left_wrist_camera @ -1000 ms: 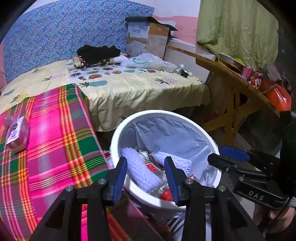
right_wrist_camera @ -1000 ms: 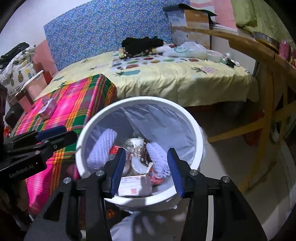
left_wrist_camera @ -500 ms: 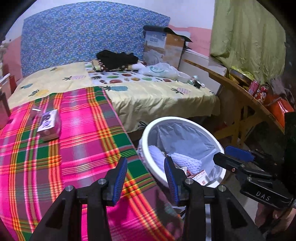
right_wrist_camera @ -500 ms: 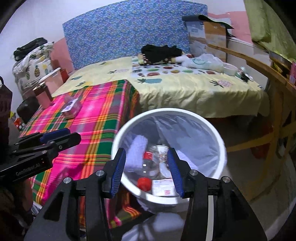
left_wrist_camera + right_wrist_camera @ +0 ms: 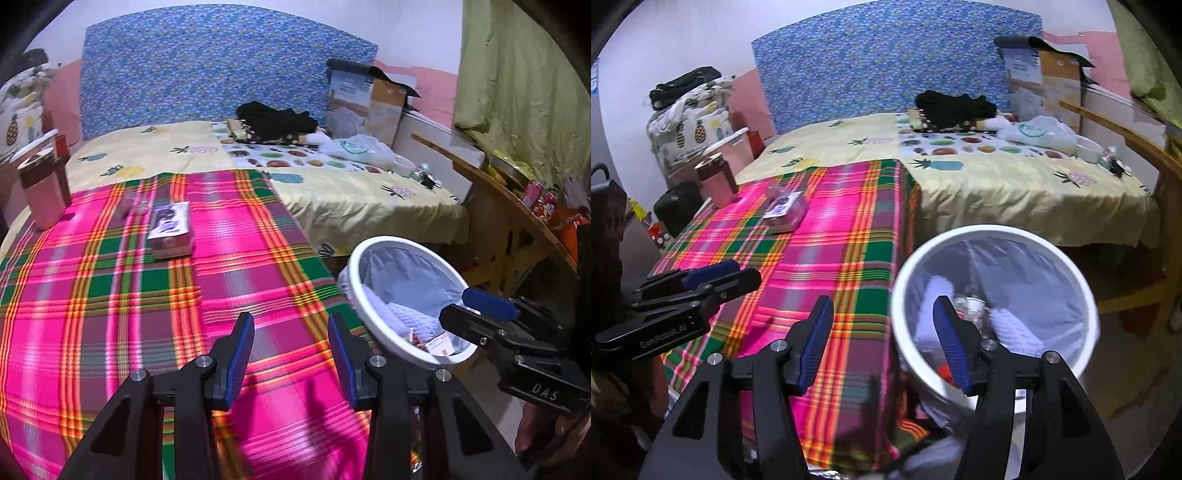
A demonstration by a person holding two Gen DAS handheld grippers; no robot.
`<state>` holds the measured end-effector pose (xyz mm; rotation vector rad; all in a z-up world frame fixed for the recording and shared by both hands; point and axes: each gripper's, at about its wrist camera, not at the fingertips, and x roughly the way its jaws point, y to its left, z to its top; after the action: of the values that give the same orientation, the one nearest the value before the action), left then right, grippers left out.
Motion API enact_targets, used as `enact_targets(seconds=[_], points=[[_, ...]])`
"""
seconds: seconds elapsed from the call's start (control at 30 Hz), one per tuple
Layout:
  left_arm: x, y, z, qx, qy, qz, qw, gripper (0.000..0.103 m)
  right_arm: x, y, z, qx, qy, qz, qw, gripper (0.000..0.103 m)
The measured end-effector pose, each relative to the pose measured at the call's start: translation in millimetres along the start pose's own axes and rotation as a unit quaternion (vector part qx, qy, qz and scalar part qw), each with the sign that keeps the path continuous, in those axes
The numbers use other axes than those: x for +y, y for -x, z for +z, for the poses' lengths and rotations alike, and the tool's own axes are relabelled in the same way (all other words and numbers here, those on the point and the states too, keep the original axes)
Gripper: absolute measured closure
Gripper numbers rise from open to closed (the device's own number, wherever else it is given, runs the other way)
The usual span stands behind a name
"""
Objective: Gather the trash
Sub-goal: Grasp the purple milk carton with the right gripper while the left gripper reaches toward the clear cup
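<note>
A white trash bin (image 5: 373,321) with a grey liner stands beside a table under a pink plaid cloth (image 5: 155,295). It holds white foam nets, a cup and wrappers, and also shows in the right wrist view (image 5: 1071,258). A small boxed packet (image 5: 170,232) and a crumpled clear wrapper (image 5: 135,203) lie on the cloth's far part; the packet also shows in the right wrist view (image 5: 785,214). My left gripper (image 5: 290,354) is open and empty over the cloth. My right gripper (image 5: 882,339) is open and empty at the bin's left rim.
A pink box (image 5: 44,192) stands at the table's far left corner. Behind is a bed with a yellow sheet (image 5: 351,192), black clothes, a plastic bag and a cardboard box. A wooden table (image 5: 517,206) with cans is at the right.
Both grippers swung left from above the bin toward the plaid table. The bin slid to the right of both views and the packet came nearer the middle.
</note>
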<state>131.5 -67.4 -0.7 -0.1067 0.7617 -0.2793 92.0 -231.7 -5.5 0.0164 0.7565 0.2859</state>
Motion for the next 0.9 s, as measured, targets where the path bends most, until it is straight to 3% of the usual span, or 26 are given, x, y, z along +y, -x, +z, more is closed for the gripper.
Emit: enact_targets(seconds=[0.37, 0.9], points=[[49, 21, -9, -0.009, 0.028, 0.053, 0.9982, 0.062, 32, -12, 7, 0.000, 0.029, 0.040, 0.999, 0.045], [111, 49, 10, -0.027, 0.036, 0.119, 0.9918, 0.062, 82, -34, 41, 0.015, 0.060, 0.068, 0.996, 0.045]])
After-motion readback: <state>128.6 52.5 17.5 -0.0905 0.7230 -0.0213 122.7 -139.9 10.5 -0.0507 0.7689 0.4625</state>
